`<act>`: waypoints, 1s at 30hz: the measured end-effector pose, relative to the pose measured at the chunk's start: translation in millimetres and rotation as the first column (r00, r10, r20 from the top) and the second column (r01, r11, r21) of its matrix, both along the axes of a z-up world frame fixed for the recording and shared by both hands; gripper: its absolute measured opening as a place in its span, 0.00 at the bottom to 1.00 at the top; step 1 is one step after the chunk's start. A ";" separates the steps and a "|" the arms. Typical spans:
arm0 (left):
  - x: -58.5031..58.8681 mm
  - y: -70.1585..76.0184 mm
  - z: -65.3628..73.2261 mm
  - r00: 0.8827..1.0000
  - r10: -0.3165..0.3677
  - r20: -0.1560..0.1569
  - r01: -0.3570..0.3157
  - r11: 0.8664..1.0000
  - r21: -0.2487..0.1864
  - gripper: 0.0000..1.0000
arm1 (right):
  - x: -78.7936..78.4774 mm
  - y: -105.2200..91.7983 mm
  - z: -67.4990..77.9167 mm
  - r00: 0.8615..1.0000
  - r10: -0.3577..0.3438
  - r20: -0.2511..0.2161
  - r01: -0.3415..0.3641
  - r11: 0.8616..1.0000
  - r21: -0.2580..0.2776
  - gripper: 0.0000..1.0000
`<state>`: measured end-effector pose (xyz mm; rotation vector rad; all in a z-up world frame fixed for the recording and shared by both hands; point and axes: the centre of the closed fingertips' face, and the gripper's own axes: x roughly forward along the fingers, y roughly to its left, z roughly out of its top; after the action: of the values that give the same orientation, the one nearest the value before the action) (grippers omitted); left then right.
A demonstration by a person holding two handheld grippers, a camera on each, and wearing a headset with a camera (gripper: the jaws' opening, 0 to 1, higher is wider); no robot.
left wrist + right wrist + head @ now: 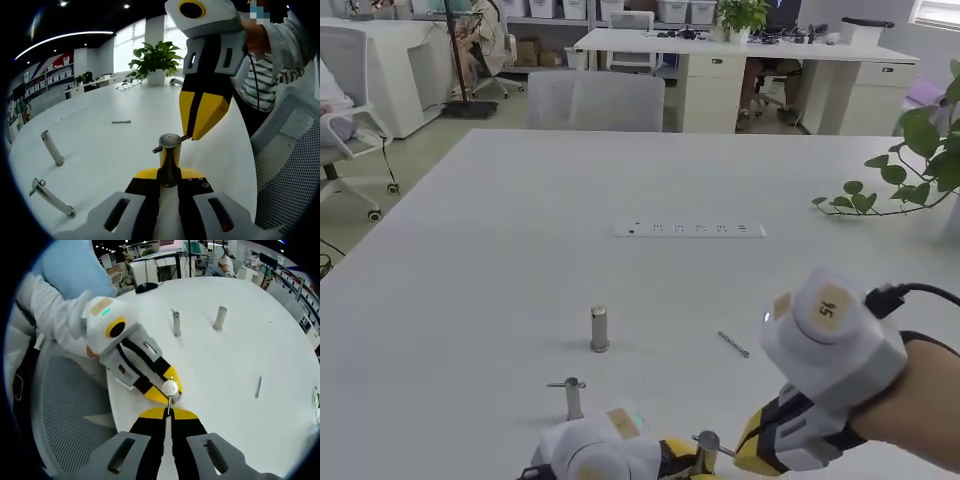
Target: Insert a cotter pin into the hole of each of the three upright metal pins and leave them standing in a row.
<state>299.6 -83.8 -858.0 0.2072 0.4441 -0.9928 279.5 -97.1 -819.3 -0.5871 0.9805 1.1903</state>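
Low in the head view, the left claw [170, 176] clamped the nearest metal pin [707, 442] upright on the desk [500, 240]; the right claw [168, 415] pinched a cotter pin [169, 401] at its hole. Best pushed level and straight, the pin braced firmly.

Hidden and cropped parts, near edge of bench

In the head view, the nearest metal pin [707, 447] is cut by the bottom edge. Its base is hidden between the jaws of the left gripper [169, 176]. The held cotter pin [170, 401] is mostly covered by the jaws of the right gripper [169, 412], its shape unreadable. The loose cotter pin [733, 344] is too small for detail.
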 end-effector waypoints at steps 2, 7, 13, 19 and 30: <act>0.0 0.1 0.0 1.000 0.000 0.000 0.000 1.000 0.000 0.11 | 1.1 2.1 -0.1 1.000 0.001 0.001 -0.001 1.000 0.002 0.04; 0.1 0.0 0.0 1.000 0.000 0.000 0.000 1.000 0.000 0.11 | 2.5 4.9 0.3 1.000 0.003 0.003 -0.003 1.000 0.001 0.04; 0.2 -0.6 0.0 1.000 0.001 -0.002 -0.001 1.000 -0.001 0.11 | 3.5 8.2 1.0 1.000 0.007 0.008 -0.007 1.000 0.000 0.04; 0.2 -0.6 -0.2 1.000 0.003 -0.004 -0.003 1.000 -0.004 0.11 | 4.5 10.7 0.8 1.000 0.011 0.011 -0.011 1.000 -0.002 0.05; 0.1 -0.5 -0.1 1.000 0.004 -0.005 -0.004 1.000 -0.005 0.11 | 4.8 12.4 1.7 1.000 0.009 0.008 -0.009 1.000 0.009 0.05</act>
<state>299.7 -84.3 -858.1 0.1988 0.4464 -0.9908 284.3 -84.7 -817.6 -0.5891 0.9658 1.1987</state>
